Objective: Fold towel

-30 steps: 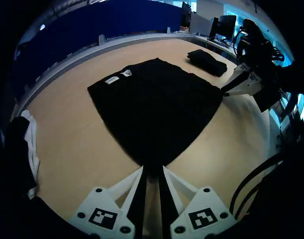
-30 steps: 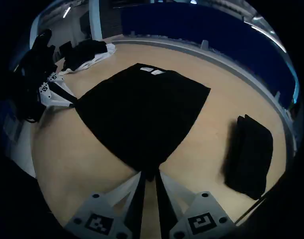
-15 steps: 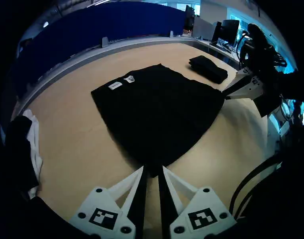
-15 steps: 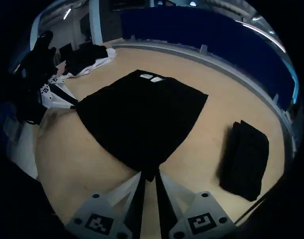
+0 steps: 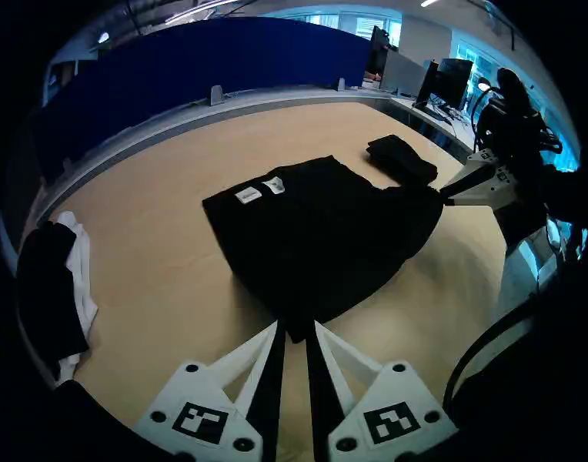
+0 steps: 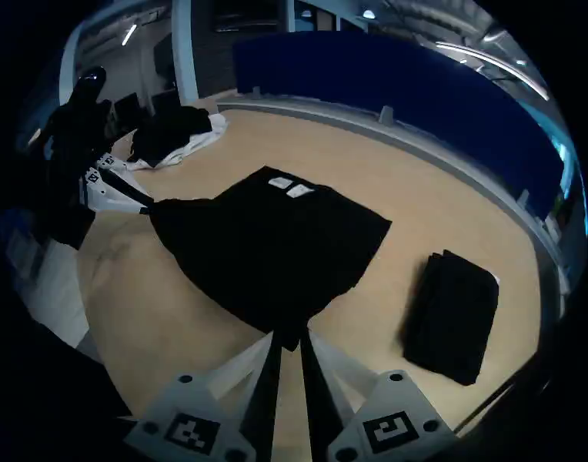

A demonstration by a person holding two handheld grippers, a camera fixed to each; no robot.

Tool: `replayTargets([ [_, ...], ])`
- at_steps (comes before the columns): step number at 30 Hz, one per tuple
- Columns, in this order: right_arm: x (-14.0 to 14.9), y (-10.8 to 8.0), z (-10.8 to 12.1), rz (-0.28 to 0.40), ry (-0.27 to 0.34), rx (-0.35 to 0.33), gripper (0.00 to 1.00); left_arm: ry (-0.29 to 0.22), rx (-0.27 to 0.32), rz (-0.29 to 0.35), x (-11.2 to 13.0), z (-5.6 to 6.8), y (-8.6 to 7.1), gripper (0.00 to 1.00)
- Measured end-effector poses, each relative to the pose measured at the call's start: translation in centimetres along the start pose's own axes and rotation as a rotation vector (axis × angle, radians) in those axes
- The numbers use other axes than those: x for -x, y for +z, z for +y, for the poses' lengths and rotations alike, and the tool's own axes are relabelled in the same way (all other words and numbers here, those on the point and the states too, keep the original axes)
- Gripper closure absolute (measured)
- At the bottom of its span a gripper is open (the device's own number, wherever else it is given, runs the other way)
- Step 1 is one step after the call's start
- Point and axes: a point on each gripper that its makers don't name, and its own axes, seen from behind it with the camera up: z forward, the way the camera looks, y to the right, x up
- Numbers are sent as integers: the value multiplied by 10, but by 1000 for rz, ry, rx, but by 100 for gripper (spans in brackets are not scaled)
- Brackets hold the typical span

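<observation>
A black towel (image 5: 325,231) with two white tags (image 5: 259,190) lies spread on the wooden table (image 5: 155,262), its near edge lifted off the surface. My left gripper (image 5: 294,333) is shut on one near corner. The right gripper (image 5: 446,196) pinches the other near corner at the right of the left gripper view. In the right gripper view the towel (image 6: 271,246) runs from my right gripper (image 6: 292,339), shut on its corner, to the left gripper (image 6: 145,208) at the left, held by a dark-gloved hand.
A folded black towel (image 6: 450,316) lies on the table to the right, also seen as a folded black towel (image 5: 402,158) at the far side. A black and white cloth pile (image 5: 51,292) sits at the left edge. A blue partition (image 5: 194,61) borders the table.
Both grippers have risen and pulled back, lifting the towel's near edge. The towel looks smaller and farther in both views, and more of the table shows around it.
</observation>
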Motion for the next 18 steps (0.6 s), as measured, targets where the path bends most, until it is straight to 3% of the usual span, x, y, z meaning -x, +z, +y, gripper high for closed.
replayTargets([
  [11,-21,-33,-4,20,7,-10,82,-51,0,22,-21,9,-36,82],
  [18,-18,-34,-6,9,5,-17,82,-62,-1,22,-22,10,-37,82],
])
